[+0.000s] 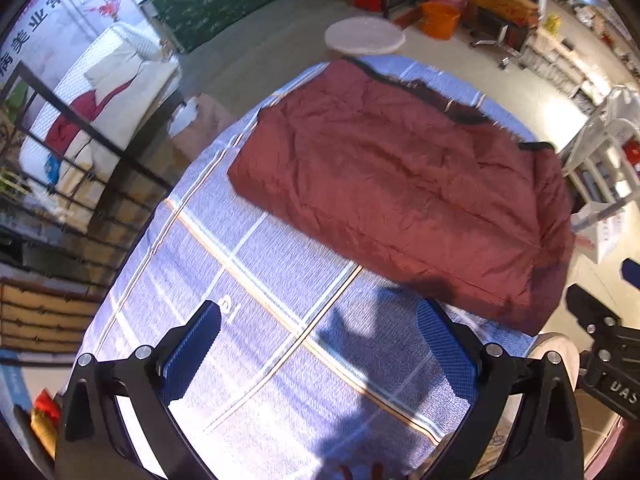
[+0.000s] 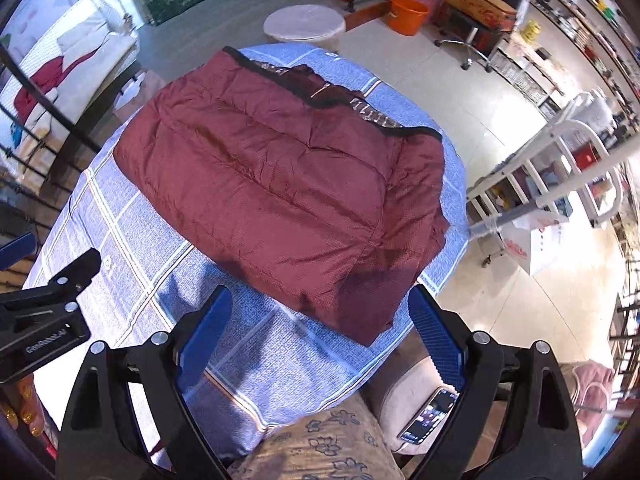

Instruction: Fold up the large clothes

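A dark red quilted jacket (image 1: 400,184) lies folded into a thick rectangle on a round table covered with a blue checked cloth (image 1: 240,280). It also shows in the right wrist view (image 2: 280,184), with its black trim at the far edge. My left gripper (image 1: 320,344) is open and empty, held above the bare cloth in front of the jacket. My right gripper (image 2: 320,332) is open and empty, just short of the jacket's near right corner. The right gripper's body shows at the right edge of the left wrist view (image 1: 608,356).
The tablecloth (image 2: 120,240) ends close on the right, with tiled floor beyond. A white stool (image 2: 304,24), an orange bucket (image 2: 408,14), a white rack (image 2: 560,160) and a bed behind black railings (image 1: 80,120) surround the table. A phone (image 2: 428,416) lies on a cushion below.
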`<state>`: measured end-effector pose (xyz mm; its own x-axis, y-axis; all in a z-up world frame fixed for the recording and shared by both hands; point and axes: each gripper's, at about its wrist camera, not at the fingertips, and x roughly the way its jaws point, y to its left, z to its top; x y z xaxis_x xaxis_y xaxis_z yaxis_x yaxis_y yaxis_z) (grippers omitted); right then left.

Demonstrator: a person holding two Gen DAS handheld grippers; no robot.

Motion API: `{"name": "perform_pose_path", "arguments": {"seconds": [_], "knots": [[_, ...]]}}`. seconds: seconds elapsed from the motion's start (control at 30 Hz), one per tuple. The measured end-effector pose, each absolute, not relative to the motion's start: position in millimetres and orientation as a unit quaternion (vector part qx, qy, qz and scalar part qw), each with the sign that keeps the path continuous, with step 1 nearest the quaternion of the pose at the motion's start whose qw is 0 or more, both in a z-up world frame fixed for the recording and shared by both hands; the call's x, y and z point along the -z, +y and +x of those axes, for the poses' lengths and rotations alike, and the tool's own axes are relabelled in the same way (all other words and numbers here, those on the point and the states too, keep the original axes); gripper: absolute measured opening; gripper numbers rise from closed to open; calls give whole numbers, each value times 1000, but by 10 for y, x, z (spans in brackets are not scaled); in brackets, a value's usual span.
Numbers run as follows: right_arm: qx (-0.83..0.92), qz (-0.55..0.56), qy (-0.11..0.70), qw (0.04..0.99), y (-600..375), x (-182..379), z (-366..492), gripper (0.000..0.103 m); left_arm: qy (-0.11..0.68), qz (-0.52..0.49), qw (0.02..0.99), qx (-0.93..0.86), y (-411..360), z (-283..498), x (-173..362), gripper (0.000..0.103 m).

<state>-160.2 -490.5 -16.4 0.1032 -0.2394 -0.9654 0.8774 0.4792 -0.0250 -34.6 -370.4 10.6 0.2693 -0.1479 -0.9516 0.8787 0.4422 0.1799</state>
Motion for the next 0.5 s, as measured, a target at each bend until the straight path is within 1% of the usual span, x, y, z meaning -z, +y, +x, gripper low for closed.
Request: {"name": "perform_pose_path", "arguments": {"seconds": [0.13, 0.27, 0.5], "knots": [[396, 296, 538, 683, -5026, 178, -1644, 89, 490, 375, 695, 369, -3846, -428, -126, 97], [390, 297, 543, 682, -5099, 173, -1699, 89, 481, 381, 699, 367, -3963, -514, -178, 97], [378, 300, 545, 685, -5133, 169, -1726, 89, 487, 393, 690, 364, -4025, -585, -164, 97]]}}
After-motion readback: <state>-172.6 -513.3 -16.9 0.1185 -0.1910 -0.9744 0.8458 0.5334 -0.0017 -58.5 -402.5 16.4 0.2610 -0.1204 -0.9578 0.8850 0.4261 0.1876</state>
